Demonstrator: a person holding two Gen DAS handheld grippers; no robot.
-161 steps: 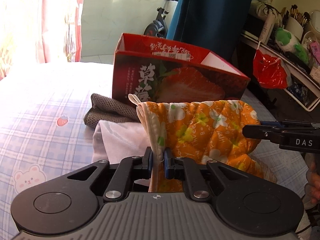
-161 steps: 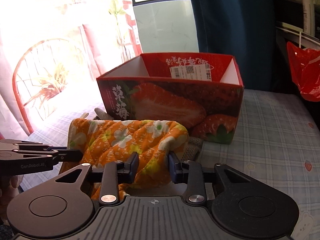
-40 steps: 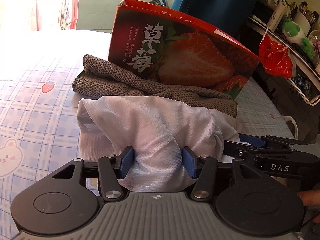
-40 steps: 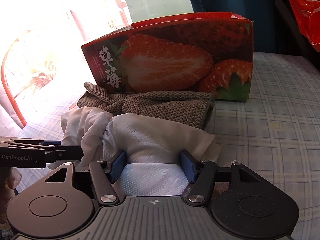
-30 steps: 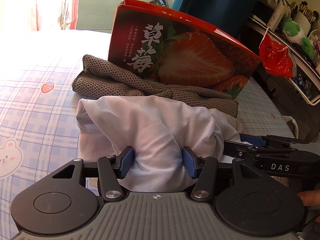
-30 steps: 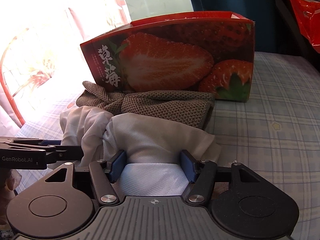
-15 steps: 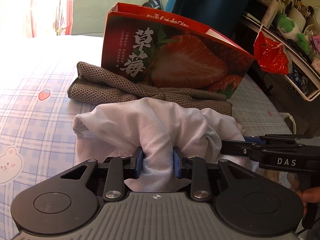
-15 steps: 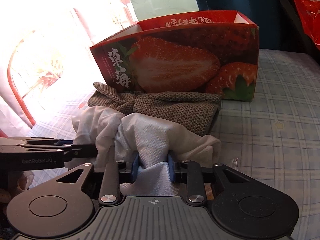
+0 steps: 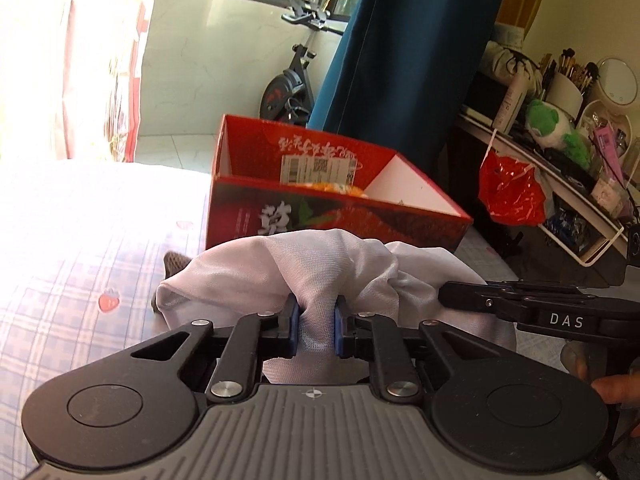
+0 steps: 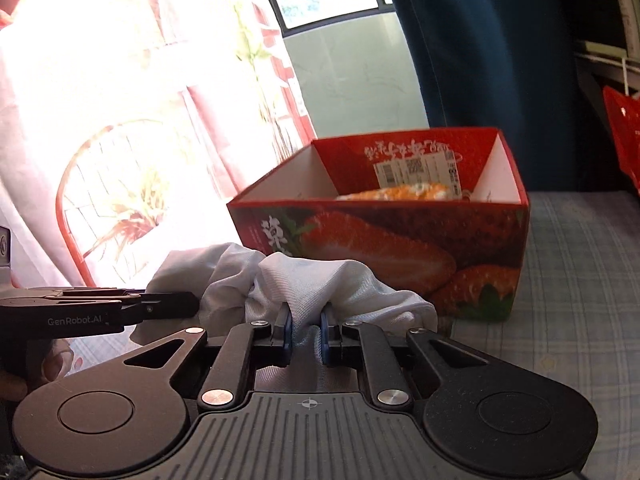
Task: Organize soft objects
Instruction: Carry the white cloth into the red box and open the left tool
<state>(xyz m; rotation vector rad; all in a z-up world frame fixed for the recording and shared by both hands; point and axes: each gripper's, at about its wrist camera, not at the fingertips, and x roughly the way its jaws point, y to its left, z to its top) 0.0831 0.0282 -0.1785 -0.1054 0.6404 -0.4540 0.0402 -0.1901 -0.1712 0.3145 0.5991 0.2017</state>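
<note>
We see a crumpled white fine-woven cloth, bunched into folds, held clear of the checked bedsheet in front of the red strawberry-printed cardboard box. The left gripper and right gripper are each closing, pads pinching a fold between them.

Box open-topped; orange mitt fills floor; near wall ahead.

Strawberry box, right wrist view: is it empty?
No: the orange floral mitt already lies inside the strawberry box, showing above its front wall.
</note>
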